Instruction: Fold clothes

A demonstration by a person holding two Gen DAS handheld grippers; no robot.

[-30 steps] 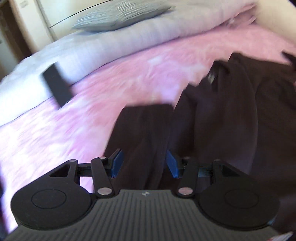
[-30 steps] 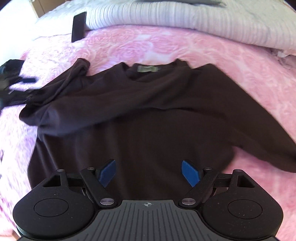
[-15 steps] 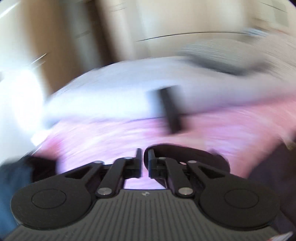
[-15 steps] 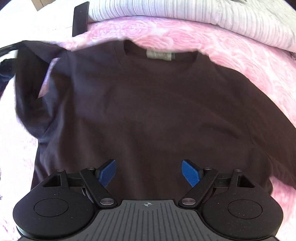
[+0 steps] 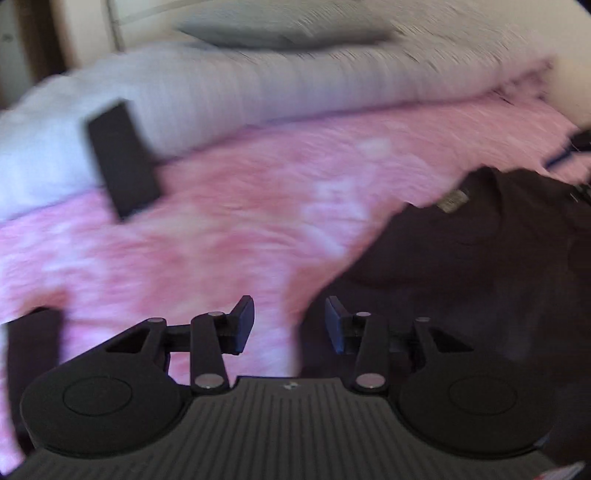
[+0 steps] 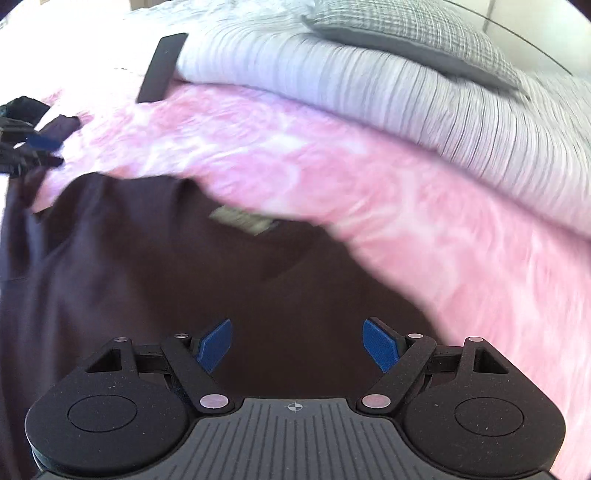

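The dark sweater (image 6: pixel 155 295) lies spread on the pink bedspread (image 5: pixel 229 229) of the bed. The left hand-held gripper (image 5: pixel 290 325) has just been opening and holds nothing, its jaws partly apart over the sweater's edge. The right hand-held gripper (image 6: pixel 297 345) hovers wide open and empty above the sweater.

Dark brown long-sleeved sweater (image 6: pixel 155 280) flat on pink floral bedspread (image 6: pixel 369 192).
Striped white duvet (image 6: pixel 369 92) behind; grey checked pillow (image 6: pixel 413 33) on it; flat black slab (image 6: pixel 162 66) at its edge.

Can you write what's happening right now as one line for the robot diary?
stage: spreading dark sweater flat on pink blanket | left claw: just opened, nothing in it | right claw: open, empty, over sweater
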